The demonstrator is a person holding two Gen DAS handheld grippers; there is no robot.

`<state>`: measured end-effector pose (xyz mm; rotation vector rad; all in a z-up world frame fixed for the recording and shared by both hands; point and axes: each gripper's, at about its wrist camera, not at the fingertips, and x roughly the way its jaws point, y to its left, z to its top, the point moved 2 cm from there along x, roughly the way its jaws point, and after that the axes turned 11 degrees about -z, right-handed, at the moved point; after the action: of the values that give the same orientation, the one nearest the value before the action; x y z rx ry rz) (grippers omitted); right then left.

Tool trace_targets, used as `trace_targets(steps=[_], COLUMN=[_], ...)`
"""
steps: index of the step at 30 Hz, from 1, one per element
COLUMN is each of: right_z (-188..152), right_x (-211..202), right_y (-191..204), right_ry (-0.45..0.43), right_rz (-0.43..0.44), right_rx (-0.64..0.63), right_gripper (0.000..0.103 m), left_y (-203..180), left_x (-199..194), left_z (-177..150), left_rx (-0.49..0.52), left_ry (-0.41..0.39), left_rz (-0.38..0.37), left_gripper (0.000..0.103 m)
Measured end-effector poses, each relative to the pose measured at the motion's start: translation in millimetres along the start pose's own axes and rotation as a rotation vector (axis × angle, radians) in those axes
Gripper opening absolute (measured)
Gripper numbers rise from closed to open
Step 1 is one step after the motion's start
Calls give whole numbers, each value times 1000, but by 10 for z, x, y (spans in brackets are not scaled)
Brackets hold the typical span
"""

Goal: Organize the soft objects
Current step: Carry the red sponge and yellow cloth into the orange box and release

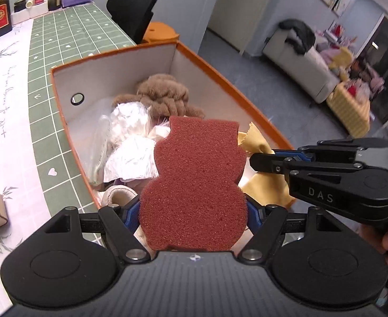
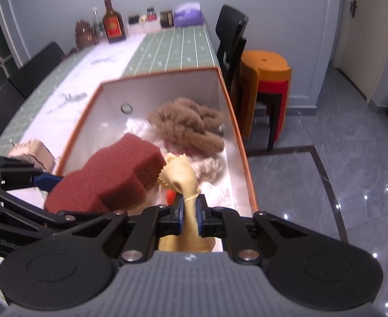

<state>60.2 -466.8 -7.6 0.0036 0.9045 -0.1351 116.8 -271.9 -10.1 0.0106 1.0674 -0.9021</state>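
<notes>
**Both grippers loaded over the orange box**

Your left gripper is clamped on the dark red sponge: the blue pads press into its lower lobe from both sides, with the jaws held apart only by the foam's width. Your right gripper has its jaws drawn nearly together, pinching the yellow cloth into a narrow neck between the blue pads.

The sponge is a thick, coarse-pored slab cut in a rounded figure shape with a notched top. In the left wrist view it stands upright in front of the camera; in the right wrist view it sits at 9 o'clock from the cloth, just beside it, though you cannot tell whether the two touch. The cloth has a zigzag-cut edge and bunches above the pads, with more of it hanging below them.

Both items are held over the near end of the orange box, an open box with white inner walls and a round hole in its far wall. Inside it lie a brown fuzzy braided bundle toward 12 o'clock, crumpled white plastic bags toward 10 o'clock in the left wrist view, and a small red object just left of the right gripper's pads. The box rests on a table covered by a green grid cloth.
</notes>
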Motion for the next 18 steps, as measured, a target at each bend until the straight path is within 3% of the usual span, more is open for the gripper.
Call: trace_targets(steps=[10,12,14,18], right_z=[-23,-28,-29,-43], right_x=[261,258,240,200], right_y=[22,22,19,13], right_ry=[60,59,52,45], right_rz=[-16,-22,-27,-30], right_rx=[-27,-30,-36,-38], right_gripper=[12,18,37,42], left_y=[-31,-33,-28,-40], left_x=[96,85,73,66], left_z=[-36,-51,-46,-47], left_rx=[54,67,73,84], left_ry=[28,25,20,2], left_rz=[21,18,4,-33], left_gripper=[87,89,90,92])
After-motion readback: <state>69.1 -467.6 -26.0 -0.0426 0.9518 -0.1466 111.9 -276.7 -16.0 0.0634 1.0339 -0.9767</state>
